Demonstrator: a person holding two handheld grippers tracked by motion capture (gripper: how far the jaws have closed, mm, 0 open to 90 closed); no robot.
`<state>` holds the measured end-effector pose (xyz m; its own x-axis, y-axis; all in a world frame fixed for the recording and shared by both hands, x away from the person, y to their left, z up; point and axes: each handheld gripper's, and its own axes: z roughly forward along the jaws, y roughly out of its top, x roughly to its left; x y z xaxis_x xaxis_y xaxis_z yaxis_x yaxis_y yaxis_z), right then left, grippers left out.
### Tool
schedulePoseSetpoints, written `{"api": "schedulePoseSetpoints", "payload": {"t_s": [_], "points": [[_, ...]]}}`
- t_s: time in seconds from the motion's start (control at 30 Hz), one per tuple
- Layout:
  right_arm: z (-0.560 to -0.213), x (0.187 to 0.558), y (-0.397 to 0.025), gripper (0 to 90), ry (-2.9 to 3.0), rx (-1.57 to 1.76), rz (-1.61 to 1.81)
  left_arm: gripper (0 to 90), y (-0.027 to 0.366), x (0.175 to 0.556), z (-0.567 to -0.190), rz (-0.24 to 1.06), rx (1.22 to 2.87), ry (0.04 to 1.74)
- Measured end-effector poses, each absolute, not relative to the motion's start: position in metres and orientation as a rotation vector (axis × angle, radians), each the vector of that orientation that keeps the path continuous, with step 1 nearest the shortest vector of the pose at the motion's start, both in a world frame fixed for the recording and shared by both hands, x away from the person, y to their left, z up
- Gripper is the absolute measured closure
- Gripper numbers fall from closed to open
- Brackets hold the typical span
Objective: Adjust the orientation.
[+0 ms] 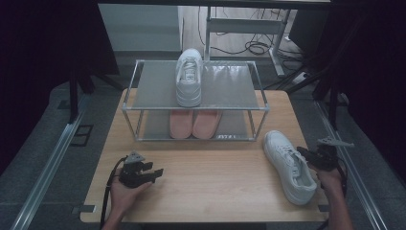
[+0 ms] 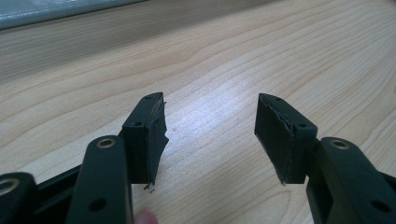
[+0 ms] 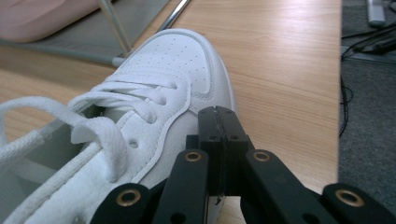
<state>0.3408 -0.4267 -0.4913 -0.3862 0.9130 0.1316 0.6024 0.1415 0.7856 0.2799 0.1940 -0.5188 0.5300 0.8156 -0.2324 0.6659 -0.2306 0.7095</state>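
We found the right gripper clenched, its jaws pressed flat together with nothing between them, sitting against the side of a white sneaker that lay on the table at its right edge, toe toward the shoe rack. The left gripper rested released near the front left, jaws spread over bare wood. A second white sneaker stood on the rack's top shelf, and a pink pair stood on the shelf below.

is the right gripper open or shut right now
Shut. In the right gripper view the right gripper has its two black jaws pressed together with no gap, beside the white sneaker on the table; whether it pinches any of it, cannot tell.
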Motion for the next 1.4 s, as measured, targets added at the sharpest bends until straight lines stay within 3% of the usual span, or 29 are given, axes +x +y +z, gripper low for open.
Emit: {"api": "schedulePoseSetpoints", "payload": {"t_s": [0.33, 0.7, 1.4], "points": [[-0.490, 0.343, -0.425, 90.0, 2.057, 1.446, 1.145, 43.6, 0.194, 0.280, -0.519, 0.236, 1.973, 1.206], [-0.467, 0.316, -0.427, 90.0, 1.909, 1.402, 1.289, 43.6, 0.195, 0.280, -0.518, 0.236, 1.969, 1.203], [-0.462, 0.268, -0.423, 79.2, 1.865, 1.374, 1.401, 43.6, 0.194, 0.279, -0.518, 0.232, 1.964, 1.208]]}}
